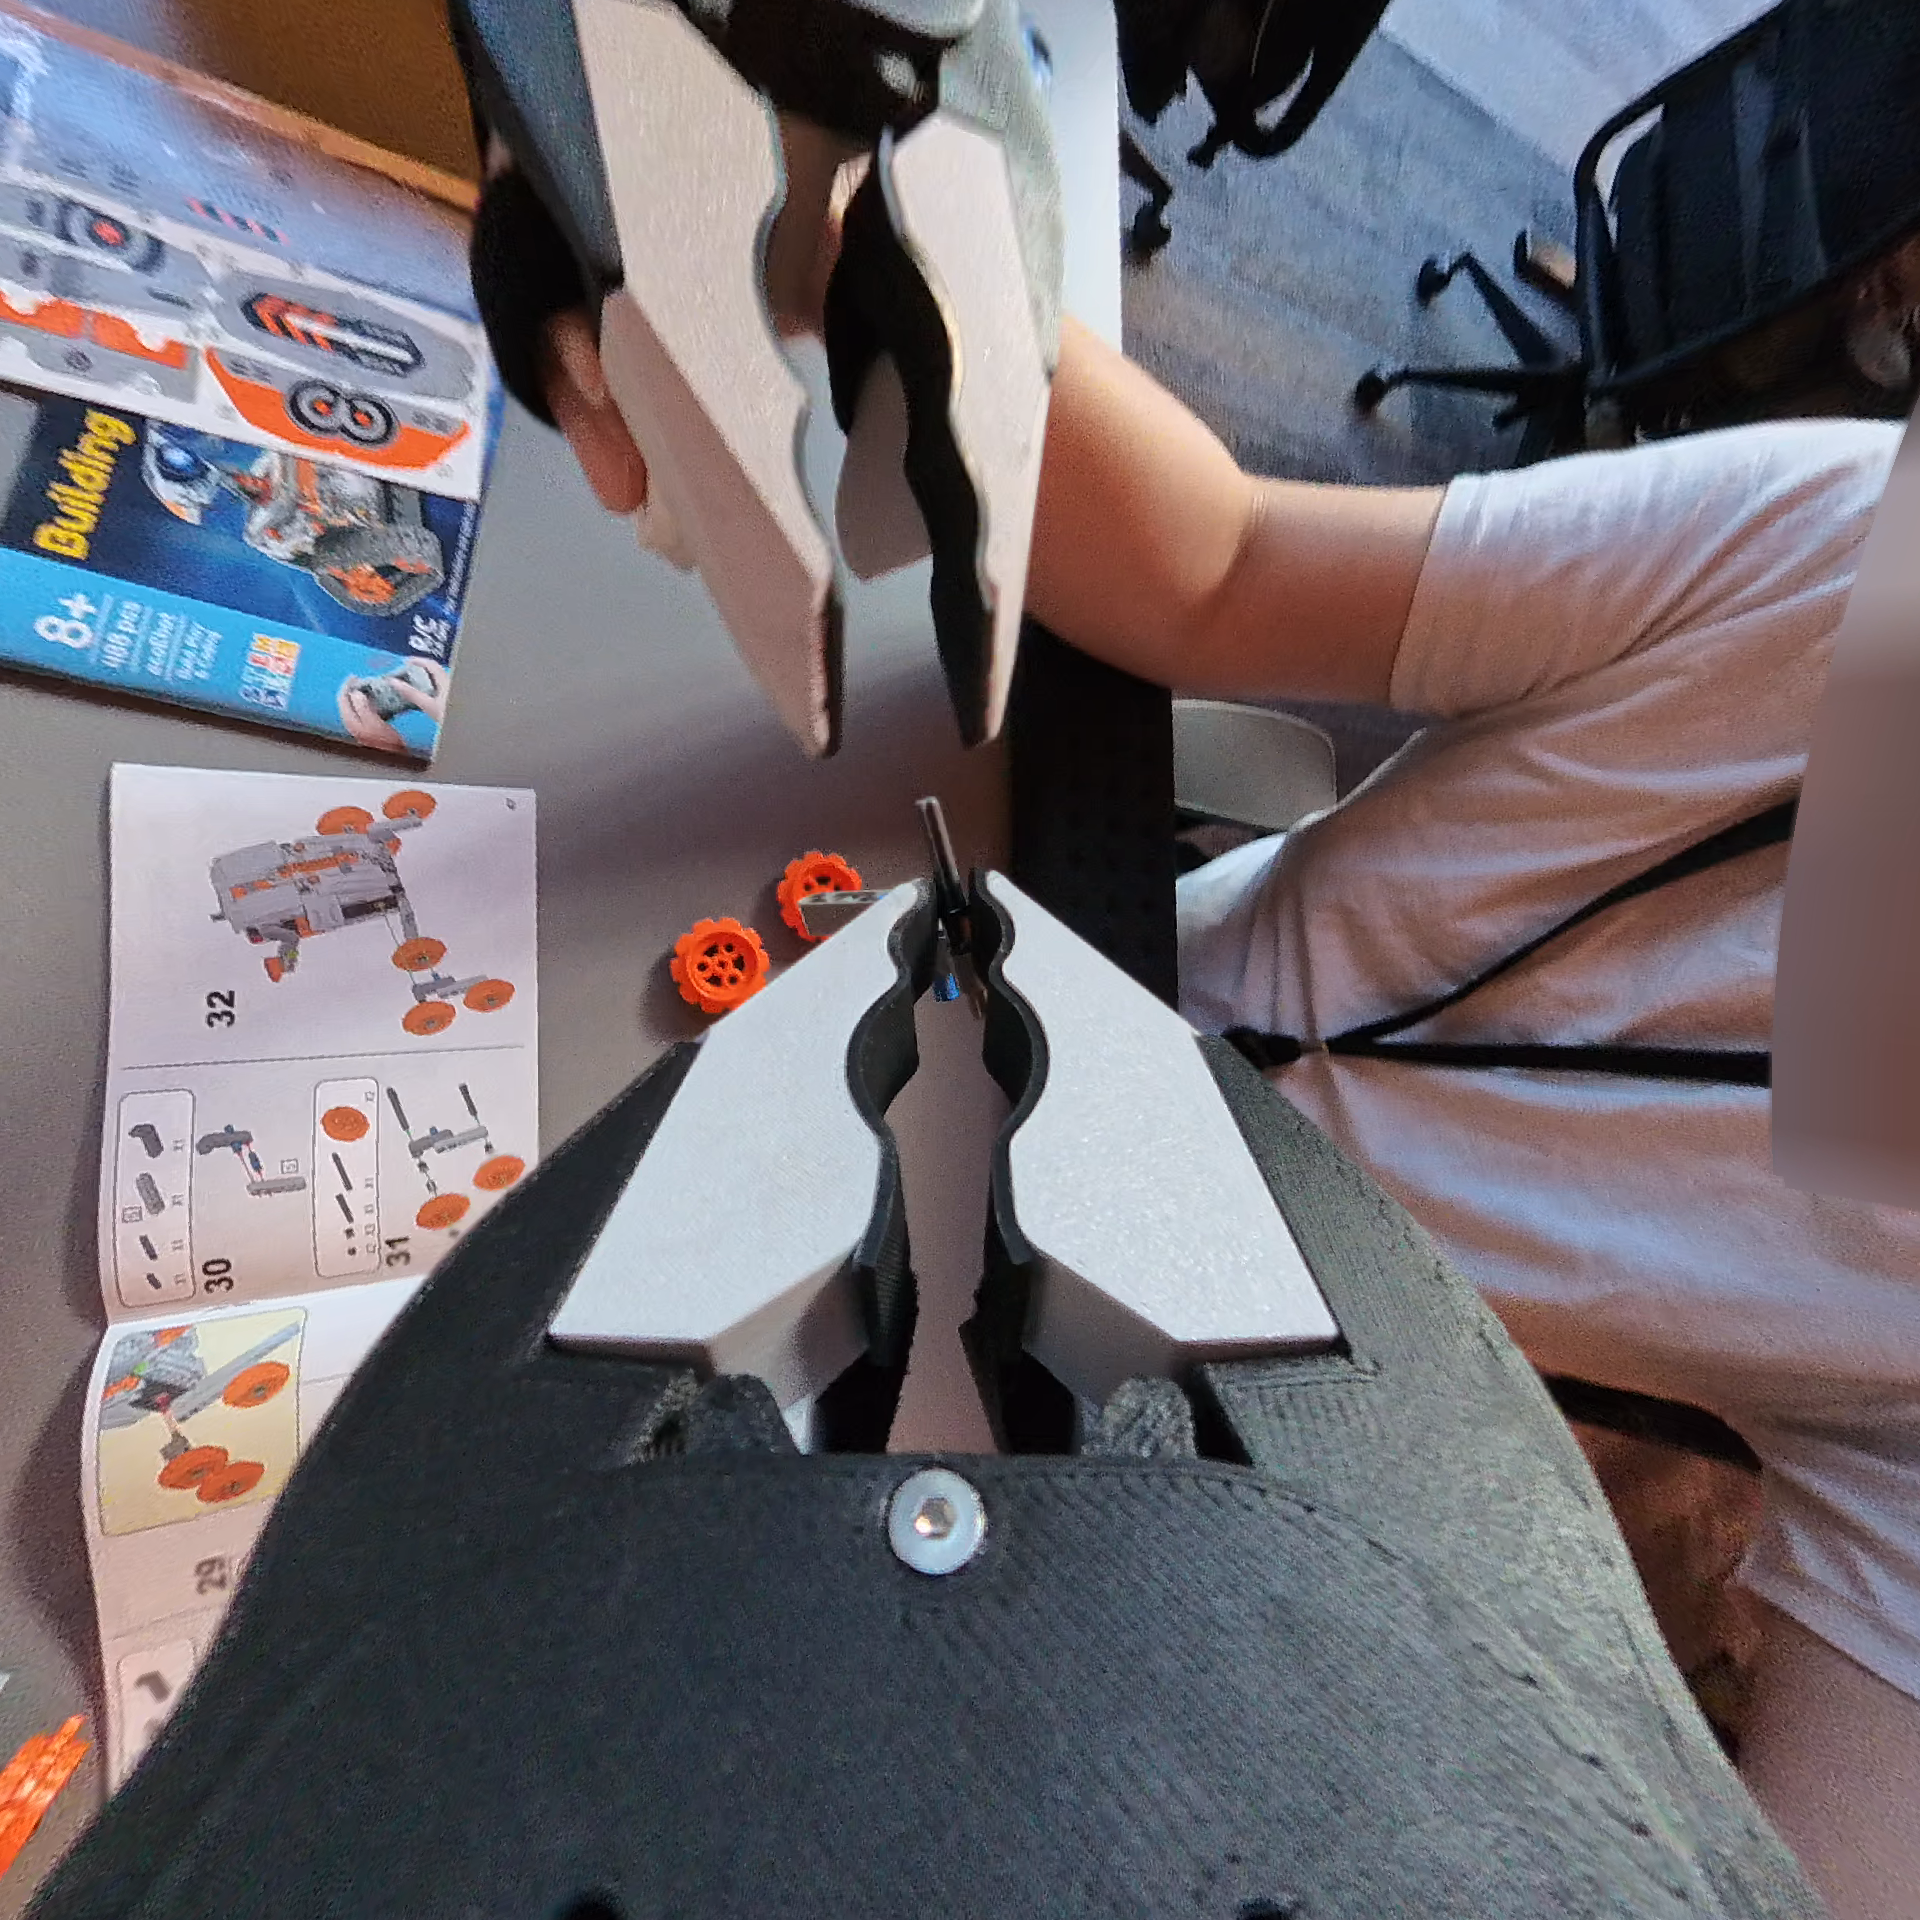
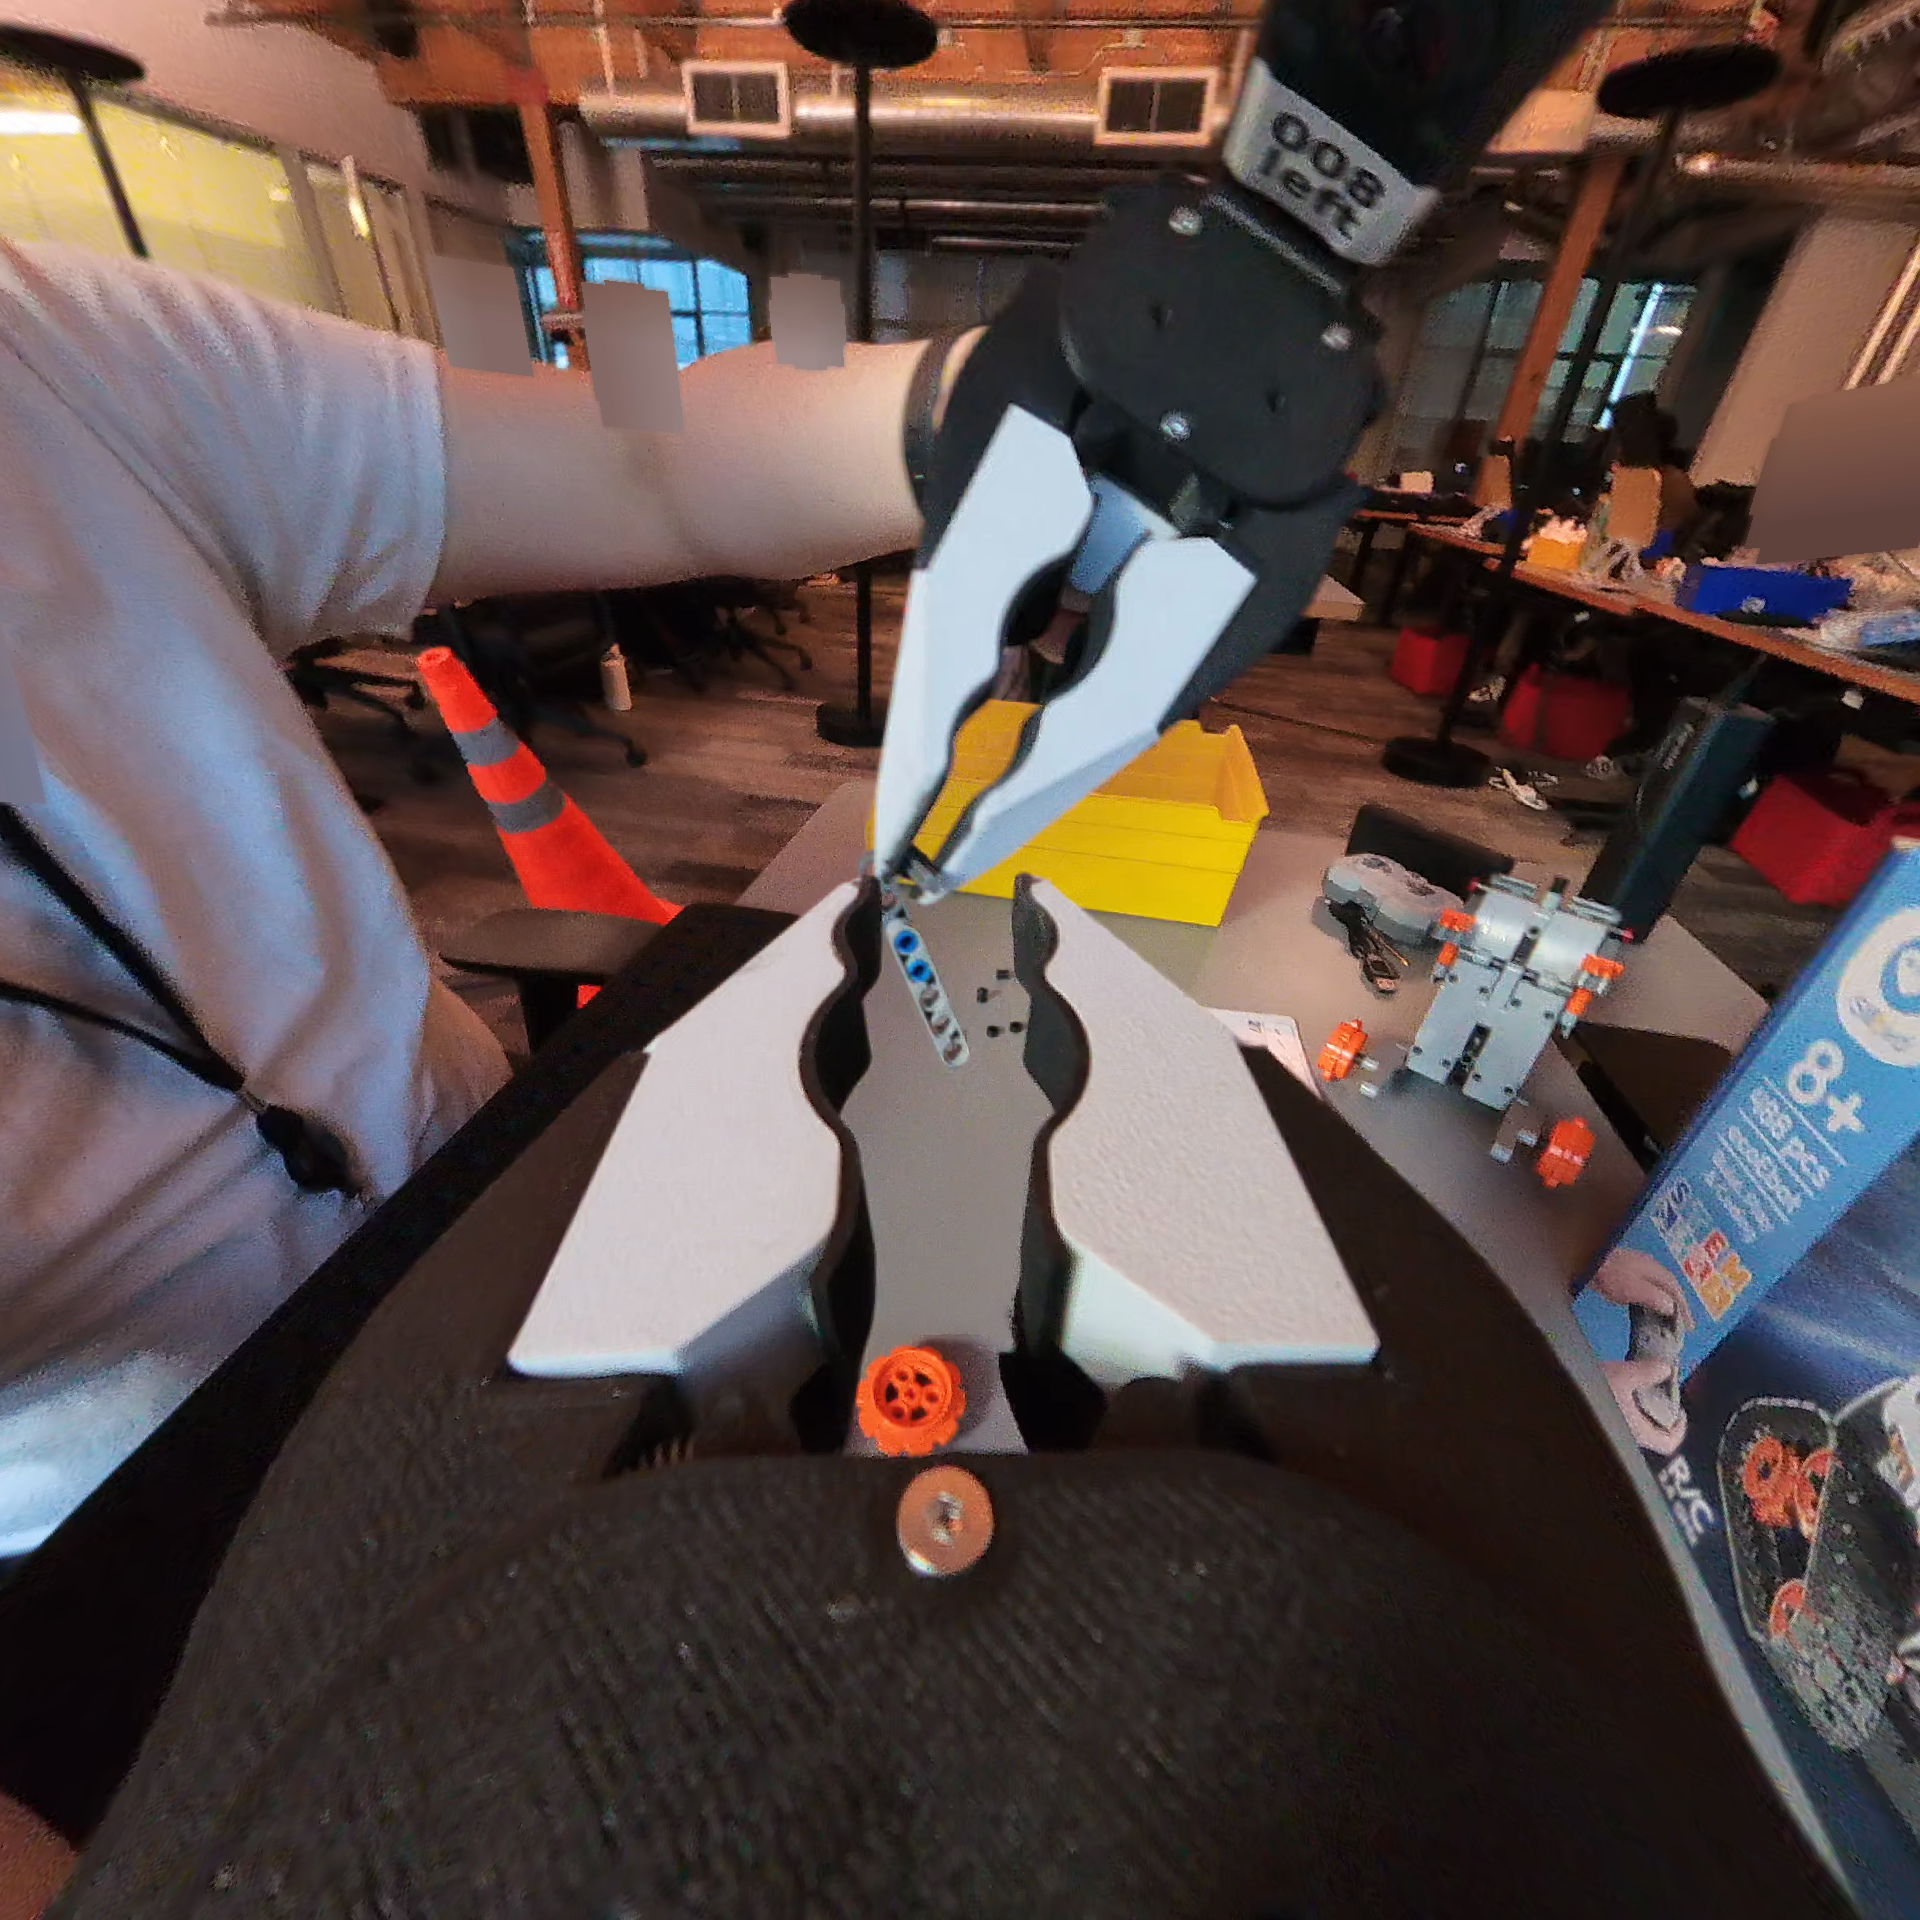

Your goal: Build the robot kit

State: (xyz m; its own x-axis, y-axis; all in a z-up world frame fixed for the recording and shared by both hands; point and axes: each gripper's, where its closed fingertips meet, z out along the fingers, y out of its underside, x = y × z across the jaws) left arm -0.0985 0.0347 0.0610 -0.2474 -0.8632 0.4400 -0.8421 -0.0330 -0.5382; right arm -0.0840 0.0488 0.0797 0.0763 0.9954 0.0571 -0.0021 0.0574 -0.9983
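Grey plastic fills the left wrist view: the left gripper (image 1: pixel 951 914) has its jaws pressed nearly together at the tips, pinching a thin black rod (image 1: pixel 940 847) that sticks up past them, with a bit of blue showing lower in the gap. The rod's long axis runs along the fingers and points toward the right gripper (image 1: pixel 899 727), which hangs just beyond it, tips down and slightly parted, holding nothing. Two orange wheels (image 1: pixel 720 964) lie on the grey table (image 1: pixel 623 665) just left of the left gripper's tips. An instruction sheet (image 1: pixel 322 1029) and a blue toy box (image 1: pixel 239 582) lie farther left.

In the right wrist view, the right gripper (image 2: pixel 940 888) is spread, its jaws apart and empty. Between them shows a grey holed strip (image 2: pixel 930 992) with blue pins, slanting away from the camera up to the left gripper (image 2: pixel 904 873), whose tips pinch its far end. The strip's near end lies toward the right gripper, which is nearest that free end. One orange wheel (image 2: pixel 911 1400) rests on the table close under the camera. A half-built grey model (image 2: pixel 1507 997) stands well to the right, with a yellow bin (image 2: pixel 1143 831) behind.
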